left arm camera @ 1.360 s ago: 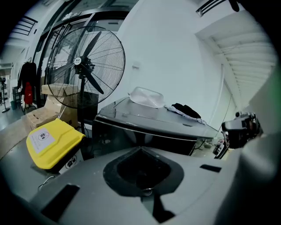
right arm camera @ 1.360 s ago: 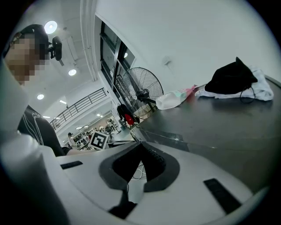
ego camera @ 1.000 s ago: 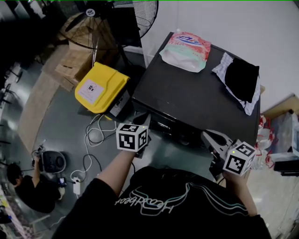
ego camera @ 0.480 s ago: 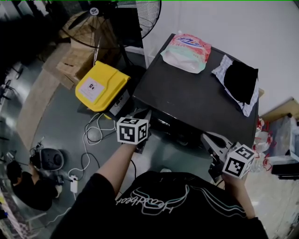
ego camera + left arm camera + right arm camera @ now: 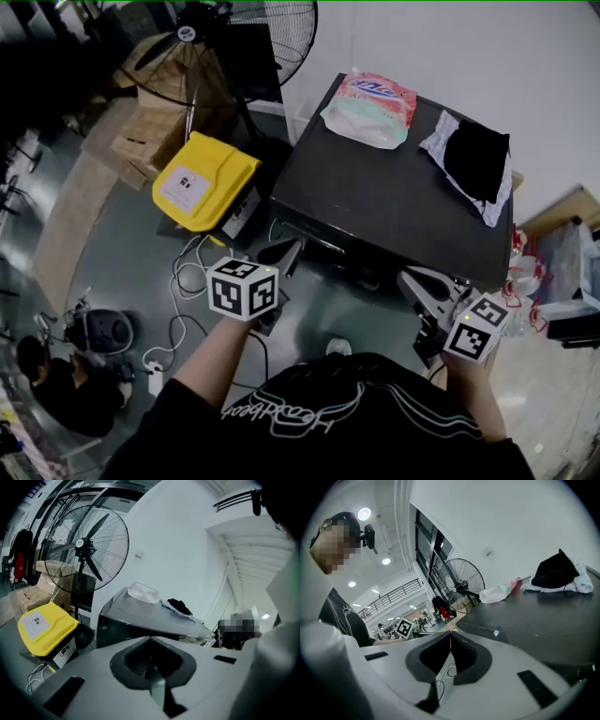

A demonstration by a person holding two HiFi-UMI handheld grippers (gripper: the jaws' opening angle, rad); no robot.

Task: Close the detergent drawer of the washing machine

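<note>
Before washing machine [image 5: 394, 202]: left gripper [image 5: 287, 247], right gripper [image 5: 407, 277] jaws together, empty. Likely approach step; next, push drawer home.

I see the washing machine [image 5: 394, 202] as a dark, boxy unit with a flat top, standing upright just ahead of my left gripper [image 5: 287, 251] and right gripper [image 5: 410, 277]. Its front upper edge faces both. I cannot make out the detergent drawer.
</note>
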